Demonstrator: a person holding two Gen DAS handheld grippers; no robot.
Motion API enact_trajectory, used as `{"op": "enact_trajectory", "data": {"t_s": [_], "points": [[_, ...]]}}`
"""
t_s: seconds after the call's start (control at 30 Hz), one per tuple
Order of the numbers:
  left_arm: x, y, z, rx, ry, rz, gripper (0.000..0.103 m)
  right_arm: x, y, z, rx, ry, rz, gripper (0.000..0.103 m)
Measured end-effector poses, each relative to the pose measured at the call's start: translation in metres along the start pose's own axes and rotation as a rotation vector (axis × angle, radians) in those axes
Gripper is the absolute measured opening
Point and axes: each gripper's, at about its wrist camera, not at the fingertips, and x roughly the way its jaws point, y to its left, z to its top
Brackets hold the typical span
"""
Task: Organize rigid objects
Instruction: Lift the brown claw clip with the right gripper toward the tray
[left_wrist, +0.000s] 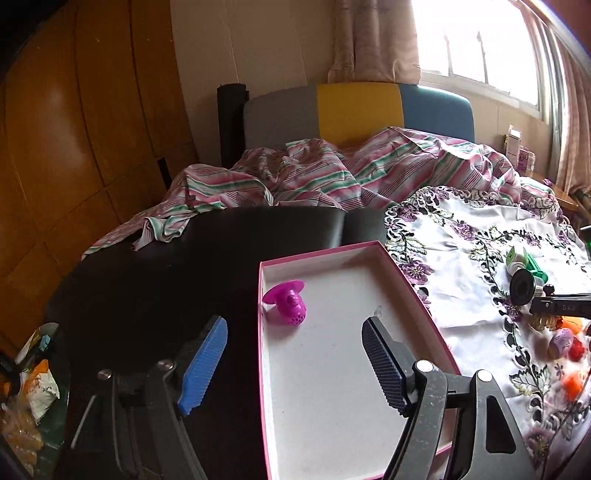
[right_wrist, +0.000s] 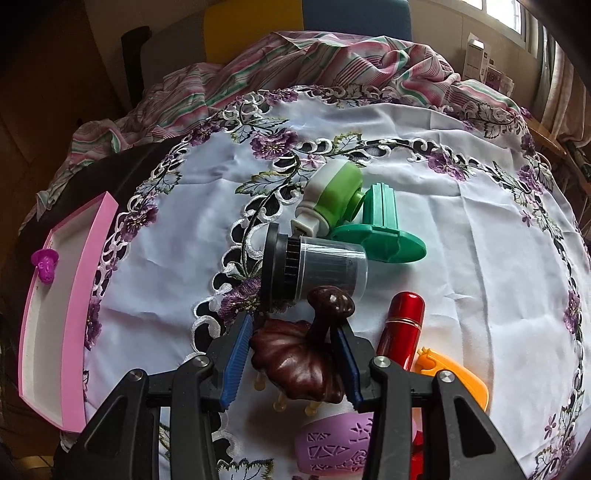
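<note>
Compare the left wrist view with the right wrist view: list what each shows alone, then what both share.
Left wrist only: the open left claw over the pink box's white floor, plus snack bags at lower left.

Right wrist only: the right claw closed around a brown carved piece, a red tube, and a purple patterned item.

Both: the pink box, the magenta perforated piece inside it, the black-capped jar, the green pieces, the embroidered cloth and the striped sheet.
</note>
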Motion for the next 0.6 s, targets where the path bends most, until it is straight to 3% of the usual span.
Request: {"op": "enact_trajectory", "data": {"t_s": [0.4, 0.6], "points": [[-0.005, 0.005, -0.007, 0.010, 0.008, 0.018, 0.079, -0.004, 0.005, -0.003, -0.021, -0.010, 0.002, 0.044], [-0.004, 0.010, -0.013, 0.003, 0.024, 0.028, 0.079, -0.011, 0.009, -0.003, -0.006, -0.022, 0.085, 0.044]]}}
